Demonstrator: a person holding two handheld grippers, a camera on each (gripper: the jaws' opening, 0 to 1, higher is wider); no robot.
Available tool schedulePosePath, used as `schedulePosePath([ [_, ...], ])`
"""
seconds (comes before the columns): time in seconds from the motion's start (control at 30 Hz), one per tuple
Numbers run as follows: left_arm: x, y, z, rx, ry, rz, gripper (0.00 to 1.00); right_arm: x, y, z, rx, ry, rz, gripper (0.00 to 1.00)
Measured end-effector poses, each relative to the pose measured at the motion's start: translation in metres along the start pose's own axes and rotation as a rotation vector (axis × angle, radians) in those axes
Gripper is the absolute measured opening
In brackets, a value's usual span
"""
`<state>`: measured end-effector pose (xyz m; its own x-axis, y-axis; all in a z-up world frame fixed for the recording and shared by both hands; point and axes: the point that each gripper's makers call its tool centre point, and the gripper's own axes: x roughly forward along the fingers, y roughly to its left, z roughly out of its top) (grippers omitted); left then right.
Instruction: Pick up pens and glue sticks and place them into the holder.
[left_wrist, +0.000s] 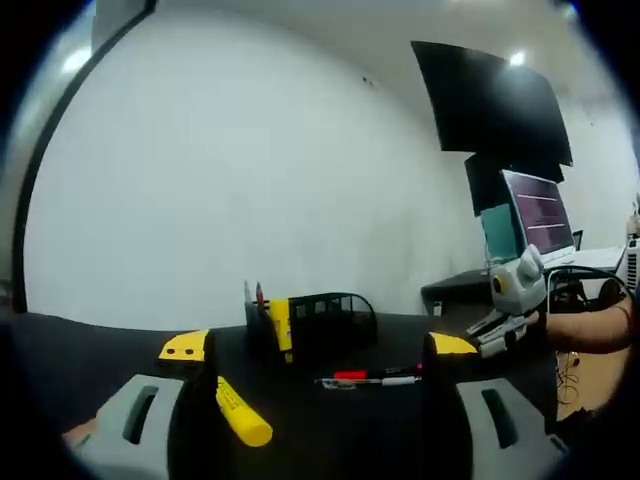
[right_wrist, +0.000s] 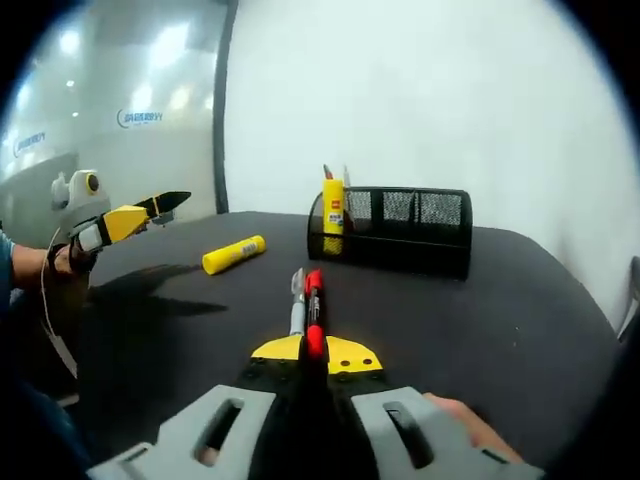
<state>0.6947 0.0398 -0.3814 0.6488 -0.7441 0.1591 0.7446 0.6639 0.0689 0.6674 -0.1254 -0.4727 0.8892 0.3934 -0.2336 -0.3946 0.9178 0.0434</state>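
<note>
A black mesh holder (left_wrist: 330, 318) (right_wrist: 395, 232) stands on the black table (right_wrist: 520, 320), with a yellow glue stick (right_wrist: 333, 212) and pens upright at its left end. Another yellow glue stick (left_wrist: 243, 412) (right_wrist: 233, 254) lies loose on the table, left of the holder. My left gripper (left_wrist: 318, 345) is open, its yellow-tipped jaws wide apart, low over that loose glue stick. My right gripper (right_wrist: 312, 352) is shut on a red pen (right_wrist: 314, 305) (left_wrist: 350, 375). A silver pen (right_wrist: 297, 298) (left_wrist: 385, 381) runs alongside the red one; whether it is gripped too I cannot tell.
A hand holds the left gripper (right_wrist: 160, 207) at the left table edge. The right gripper's grey body (left_wrist: 515, 285) comes in from the right, also hand-held. A desk with lit monitors (left_wrist: 540, 210) and a dark wall screen (left_wrist: 490, 95) stand behind it. A white wall backs the table.
</note>
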Motion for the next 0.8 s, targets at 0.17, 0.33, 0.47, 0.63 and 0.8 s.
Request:
schedulePosePath([
  [0.17,-0.004,-0.002,0.004,0.001,-0.007,-0.012,0.84,-0.001,-0.002,0.002,0.015,-0.005,-0.014,0.04],
  [0.33,-0.005,-0.005,0.000,0.033,0.010,-0.040,0.85,0.000,-0.002,0.003,0.022,0.000,-0.020,0.04],
  [0.47,-0.004,-0.005,-0.003,0.017,0.027,-0.051,0.85,-0.002,-0.003,0.007,0.031,-0.008,-0.025,0.04],
  [0.63,-0.001,-0.005,-0.006,0.003,0.029,-0.053,0.84,-0.007,-0.006,0.015,0.013,-0.003,-0.042,0.04],
  [0.8,0.001,-0.007,-0.009,0.015,0.030,-0.060,0.83,-0.012,-0.012,0.026,-0.004,0.004,-0.058,0.04],
])
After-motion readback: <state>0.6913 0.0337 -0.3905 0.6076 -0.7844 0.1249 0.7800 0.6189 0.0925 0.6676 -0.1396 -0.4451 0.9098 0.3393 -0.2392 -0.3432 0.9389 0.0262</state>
